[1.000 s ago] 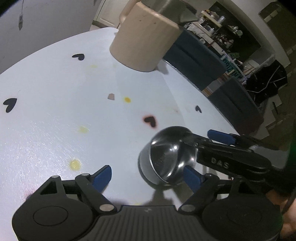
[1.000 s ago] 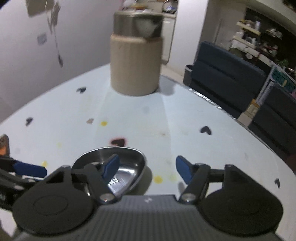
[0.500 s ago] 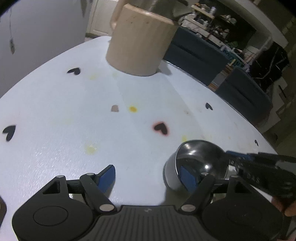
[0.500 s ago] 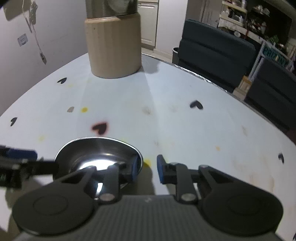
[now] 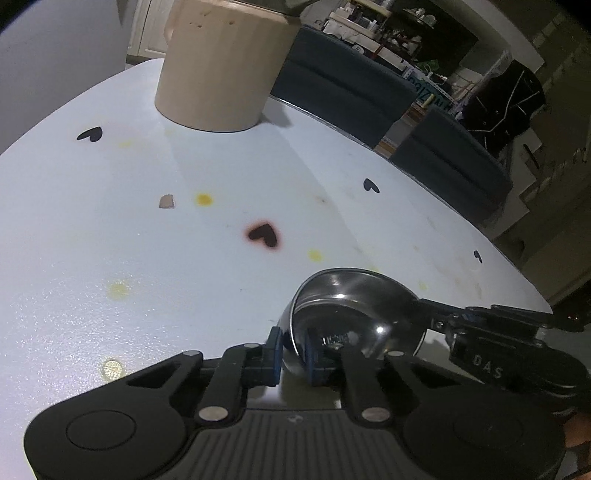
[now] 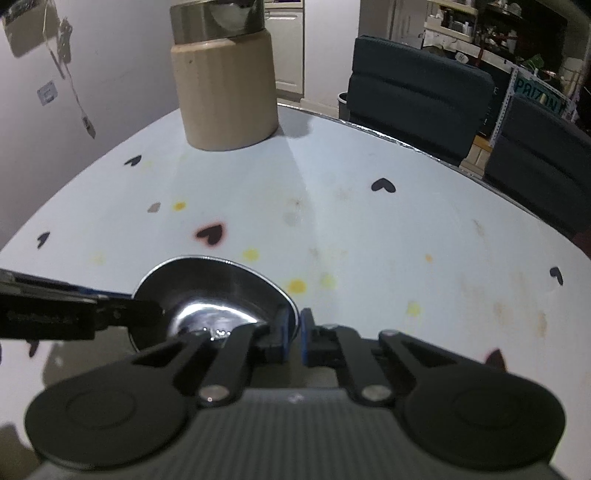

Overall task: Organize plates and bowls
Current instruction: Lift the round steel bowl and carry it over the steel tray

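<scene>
White round table [image 5: 184,258] with black heart marks and yellow stains fills both views; its far edge curves across the upper right, dark blue upholstered chairs [image 5: 343,92] just beyond.

Tall beige ribbed cylindrical holder [image 5: 221,70] stands at top centre of the table, well apart from the work. Right wrist view shows shiny steel pieces [image 6: 221,18] stacked in its top.

Small polished steel bowl [image 5: 351,317] sits low and centre-right in the left wrist view, low and centre-left in the right. Whether it rests on the table or is just lifted, cannot tell.

Change: a second ago both tools were spread wide either side of the bowl. Half a second ago the right one had closed on the rim. Now the left tool [image 5: 291,354] is also clamped on the near rim, blue pads [image 5: 274,350] one inside, one outside. Right tool [image 6: 293,332] pinches the opposite rim the same way. Judgement: two-sided grasp complete; the bowl looks ready to carry, probably toward the holder.

Room: open table between bowl and holder, only flat marks and a small brown scrap [image 5: 167,202]. Right edge of the table lies nearer the bowl.
</scene>
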Demonstrator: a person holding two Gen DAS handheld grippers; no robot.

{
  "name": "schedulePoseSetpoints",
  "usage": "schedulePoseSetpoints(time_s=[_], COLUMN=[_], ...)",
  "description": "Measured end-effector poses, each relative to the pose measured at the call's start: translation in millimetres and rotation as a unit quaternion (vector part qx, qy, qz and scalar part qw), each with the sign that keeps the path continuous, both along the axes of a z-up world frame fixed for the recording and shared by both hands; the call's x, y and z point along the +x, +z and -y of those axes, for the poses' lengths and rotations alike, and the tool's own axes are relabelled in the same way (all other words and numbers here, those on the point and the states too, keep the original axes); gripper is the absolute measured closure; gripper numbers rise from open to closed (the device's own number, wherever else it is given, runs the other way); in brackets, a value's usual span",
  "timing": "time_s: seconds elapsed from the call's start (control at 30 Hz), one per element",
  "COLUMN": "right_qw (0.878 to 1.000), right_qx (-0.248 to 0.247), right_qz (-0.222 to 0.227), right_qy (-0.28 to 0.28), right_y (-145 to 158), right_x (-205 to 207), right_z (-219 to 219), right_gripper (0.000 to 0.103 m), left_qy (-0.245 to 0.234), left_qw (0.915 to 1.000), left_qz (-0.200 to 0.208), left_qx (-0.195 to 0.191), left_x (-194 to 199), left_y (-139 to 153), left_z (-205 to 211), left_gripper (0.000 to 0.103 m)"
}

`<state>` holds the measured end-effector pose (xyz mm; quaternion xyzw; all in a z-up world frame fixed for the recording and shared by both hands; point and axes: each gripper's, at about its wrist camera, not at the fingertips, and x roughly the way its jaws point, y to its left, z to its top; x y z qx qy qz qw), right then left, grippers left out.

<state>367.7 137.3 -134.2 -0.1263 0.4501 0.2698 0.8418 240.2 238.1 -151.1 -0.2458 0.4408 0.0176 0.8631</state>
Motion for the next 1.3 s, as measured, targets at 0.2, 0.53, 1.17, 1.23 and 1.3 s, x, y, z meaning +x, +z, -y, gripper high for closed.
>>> schedulePoseSetpoints(time_s=[0.2, 0.53, 1.17, 1.23, 1.3], right_qw=[1.000, 0.996, 0.979, 0.977, 0.976], right_qx=[0.016, 0.045, 0.066, 0.062, 0.057], right_qz=[0.016, 0.051, 0.082, 0.079, 0.079], right_qy=[-0.020, -0.064, -0.176, -0.186, -0.194], right_y=[14.7, 62.1, 99.9, 98.0, 96.8], right_x=[-6.7, -37.6, -125.0, -129.4, -135.9], right_z=[10.7, 70.6, 240.5, 252.8, 266.9], right_gripper=[0.098, 0.098, 0.098, 0.098, 0.098], left_qy=[-0.006, -0.058, -0.201, -0.217, -0.231], left_qw=[0.9995, 0.9942, 0.9750, 0.9721, 0.9692], left_qz=[0.029, 0.080, 0.083, 0.077, 0.073], left_qx=[-0.015, -0.042, -0.043, -0.044, -0.042], left_x=[-5.7, -25.5, -33.6, -32.5, -31.7], left_y=[19.4, 59.6, 70.2, 66.7, 63.0], left_z=[4.7, 52.4, 200.9, 216.1, 229.7], left_gripper=[0.097, 0.097, 0.097, 0.097, 0.097])
